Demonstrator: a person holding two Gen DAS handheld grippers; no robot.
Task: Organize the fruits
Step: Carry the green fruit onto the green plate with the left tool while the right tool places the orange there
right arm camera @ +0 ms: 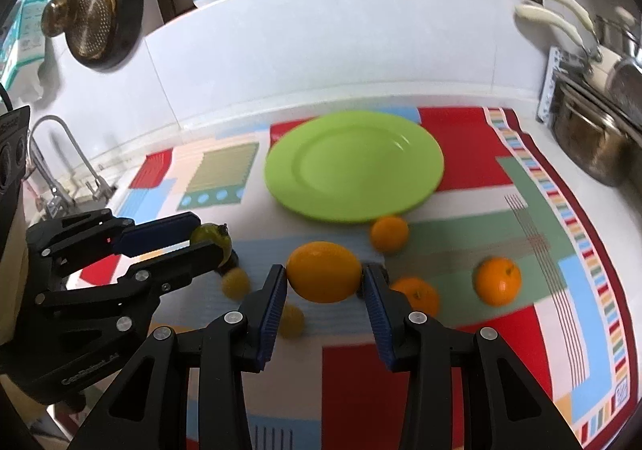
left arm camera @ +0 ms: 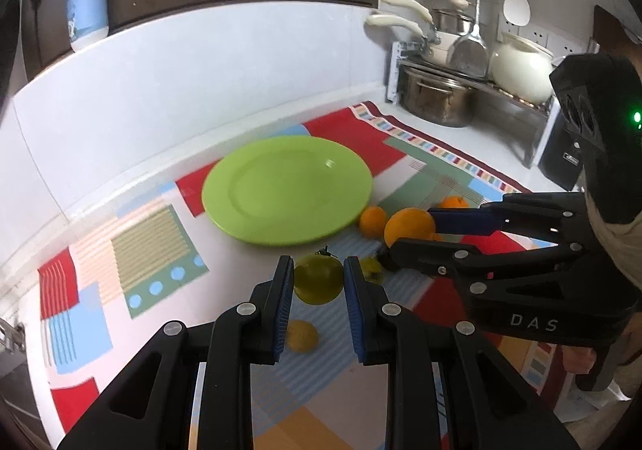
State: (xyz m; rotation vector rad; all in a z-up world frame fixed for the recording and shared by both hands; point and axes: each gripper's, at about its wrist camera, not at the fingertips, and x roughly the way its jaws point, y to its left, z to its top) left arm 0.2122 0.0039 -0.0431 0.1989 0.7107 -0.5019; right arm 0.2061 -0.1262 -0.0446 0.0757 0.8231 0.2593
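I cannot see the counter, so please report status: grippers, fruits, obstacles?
Left gripper shut on green fruit. Right gripper shut on orange. Green plate bare. Nothing blocks it.

Soft, even daylight fills a kitchen seen through two fisheye lenses.

Motion blur smears the green plate (right arm camera: pixel 353 165) and the oranges on the patterned cloth (right arm camera: pixel 473 145); straight edges bow toward dark, vignetted corners, a small highlight glints on the plate's rim, and shadows beneath the fruit stay faint.
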